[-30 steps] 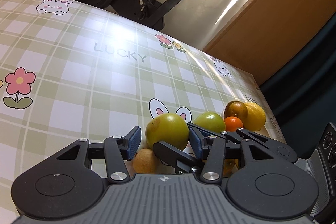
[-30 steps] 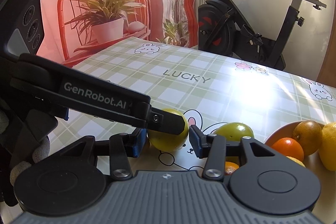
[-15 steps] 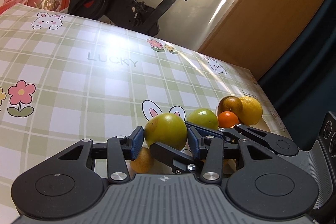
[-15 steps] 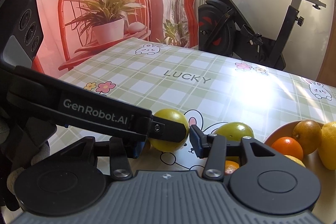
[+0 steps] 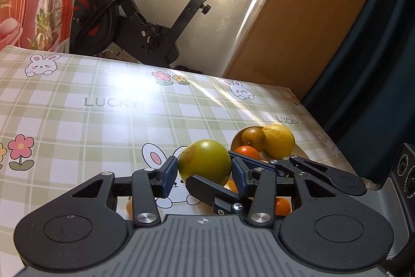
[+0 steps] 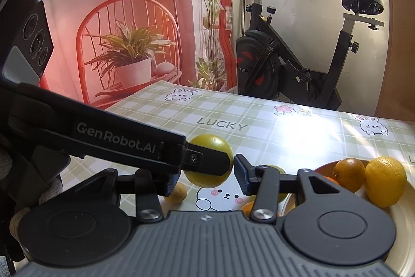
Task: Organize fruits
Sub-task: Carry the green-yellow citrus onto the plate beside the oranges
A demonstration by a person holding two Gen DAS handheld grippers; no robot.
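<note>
Your checked tablecloth point(image 5: 77, 121) fills the frame, and the plate point(image 6: 399, 222) sits at the lower right of the right wrist view, holding a lemon point(image 6: 385, 181) and a brownish orange point(image 6: 348, 171). Now the big green fruit point(image 5: 205, 162): it sits dead centre between your left gripper point(image 5: 202, 174) pads, raised off the cloth. The jaws look clamped on its 2 sides, round, no long axis to fuss over. Your right gripper point(image 6: 205, 182) hangs spread wide, empty, just beside that fruit. The plate lies right of your left jaws, so carry it that way, I'd judge.
</note>
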